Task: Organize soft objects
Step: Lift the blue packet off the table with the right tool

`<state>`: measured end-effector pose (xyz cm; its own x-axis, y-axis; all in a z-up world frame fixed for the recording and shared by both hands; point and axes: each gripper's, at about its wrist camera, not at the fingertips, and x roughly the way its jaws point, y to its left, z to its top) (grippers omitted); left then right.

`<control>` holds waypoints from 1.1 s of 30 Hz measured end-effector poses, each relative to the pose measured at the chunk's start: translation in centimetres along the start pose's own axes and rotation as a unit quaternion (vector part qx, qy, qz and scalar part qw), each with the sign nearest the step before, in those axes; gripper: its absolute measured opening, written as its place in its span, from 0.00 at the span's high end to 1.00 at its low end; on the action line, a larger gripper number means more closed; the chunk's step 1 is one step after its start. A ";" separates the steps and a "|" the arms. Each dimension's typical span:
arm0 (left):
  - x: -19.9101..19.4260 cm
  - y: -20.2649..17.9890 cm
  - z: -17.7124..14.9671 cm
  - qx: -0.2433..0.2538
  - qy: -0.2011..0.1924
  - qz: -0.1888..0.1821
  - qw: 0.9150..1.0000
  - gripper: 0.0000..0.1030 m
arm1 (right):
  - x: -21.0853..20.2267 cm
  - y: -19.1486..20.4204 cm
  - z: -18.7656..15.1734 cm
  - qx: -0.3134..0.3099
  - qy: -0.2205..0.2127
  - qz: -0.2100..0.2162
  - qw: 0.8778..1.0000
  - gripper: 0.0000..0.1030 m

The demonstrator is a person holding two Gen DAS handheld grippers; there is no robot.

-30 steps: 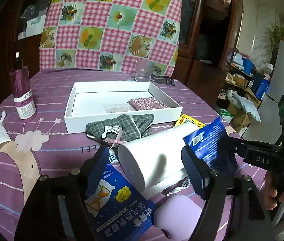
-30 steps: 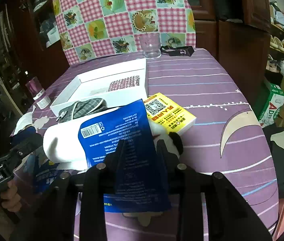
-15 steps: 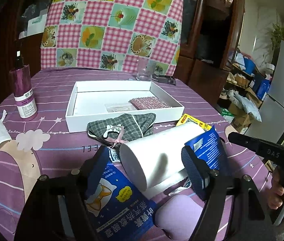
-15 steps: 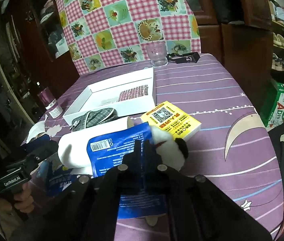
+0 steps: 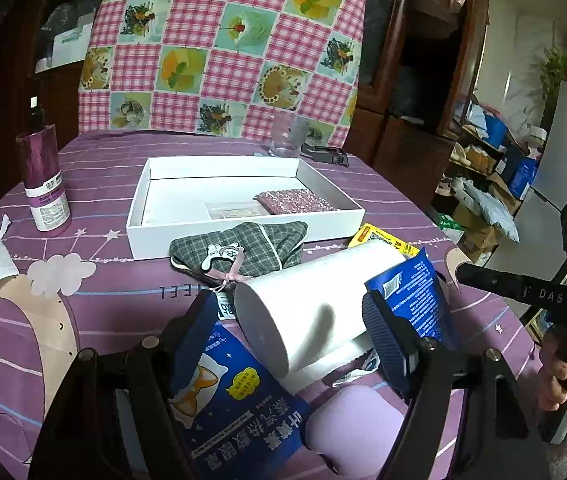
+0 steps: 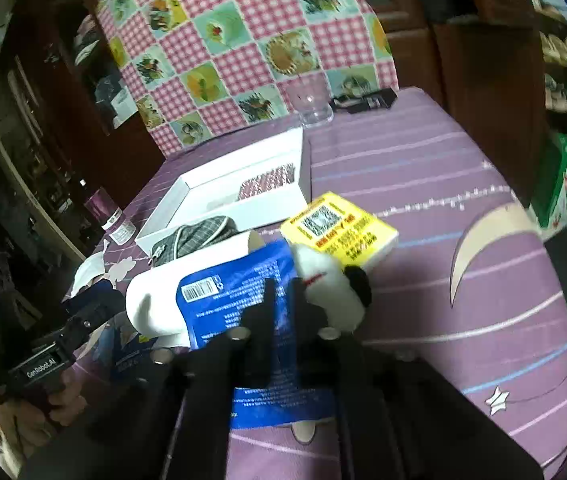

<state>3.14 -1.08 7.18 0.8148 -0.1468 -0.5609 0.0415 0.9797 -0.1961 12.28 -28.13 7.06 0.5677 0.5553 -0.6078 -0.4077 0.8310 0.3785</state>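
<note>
Blue packet (image 6: 243, 312) pinched tight in the right gripper (image 6: 281, 300), lifted beside the white roll (image 5: 315, 304). Left gripper (image 5: 287, 320) gapes wide around that roll, touching nothing, and beyond sits the white box (image 5: 243, 236).

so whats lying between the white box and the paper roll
A grey plaid fabric pouch lies between the white box and the paper roll, resting against the box's front wall. The left wrist view shows it best.

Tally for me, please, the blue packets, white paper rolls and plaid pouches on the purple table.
Blue packets: 2
White paper rolls: 1
Plaid pouches: 1
Total: 4
</note>
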 end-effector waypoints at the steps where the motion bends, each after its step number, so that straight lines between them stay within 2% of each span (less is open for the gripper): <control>1: 0.1 -0.1 0.0 0.002 0.002 -0.001 1.000 0.27 | 0.0 0.0 0.0 0.000 0.000 0.000 1.000 0.59; 2: 0.1 -0.1 -0.1 0.003 0.004 -0.002 1.000 0.27 | -0.1 -0.1 0.0 0.000 -0.003 0.002 1.000 0.41; 3: 0.1 -0.1 -0.1 0.003 0.005 -0.004 1.000 0.27 | -0.1 -0.2 -0.1 0.000 -0.008 0.008 1.000 0.36; 6: 0.1 -0.2 -0.1 0.003 0.007 -0.011 1.000 0.27 | 0.3 -0.6 -0.3 -0.003 0.007 0.020 1.000 0.36; 10: 0.2 -0.1 -0.2 0.002 0.012 -0.004 1.000 0.27 | 1.8 -1.1 -0.9 -0.005 0.066 0.005 0.998 0.36; 16: 1.2 -0.2 -0.5 0.005 0.040 0.015 0.999 0.27 | 3.9 0.1 -2.1 -0.029 0.132 0.031 0.990 0.36; 22: 1.8 -0.4 -0.9 0.010 0.061 0.010 0.998 0.27 | 4.5 1.3 -3.0 -0.056 0.112 0.008 0.992 0.35; 23: 1.8 -0.4 -0.9 0.011 0.062 0.009 0.998 0.27 | 4.6 1.3 -3.1 -0.058 0.110 0.006 0.992 0.39; 24: 1.9 -0.5 -0.9 0.012 0.063 0.009 0.998 0.27 | 4.7 1.3 -3.1 -0.057 0.108 0.005 0.992 0.52; 25: 1.9 -0.5 -0.9 0.012 0.064 0.008 0.998 0.27 | 4.7 1.2 -3.0 -0.054 0.108 0.007 0.993 0.59; 27: 1.9 -0.4 -0.9 0.008 0.067 0.003 0.998 0.27 | 4.6 1.0 -2.9 -0.047 0.113 0.022 0.992 0.87; 30: 1.8 -0.1 -0.9 0.001 0.070 0.001 0.998 0.27 | 4.0 0.5 -2.5 -0.030 0.105 0.036 0.993 0.97; 33: 1.8 0.2 -0.8 -0.009 0.073 -0.005 0.997 0.27 | 2.9 0.1 -2.1 -0.009 0.088 0.079 0.993 0.97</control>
<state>4.18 -1.26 5.51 0.7212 -0.1759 -0.6701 0.0377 0.9758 -0.2155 12.36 -26.49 3.92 0.3633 0.6630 -0.6546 -0.4952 0.7326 0.4671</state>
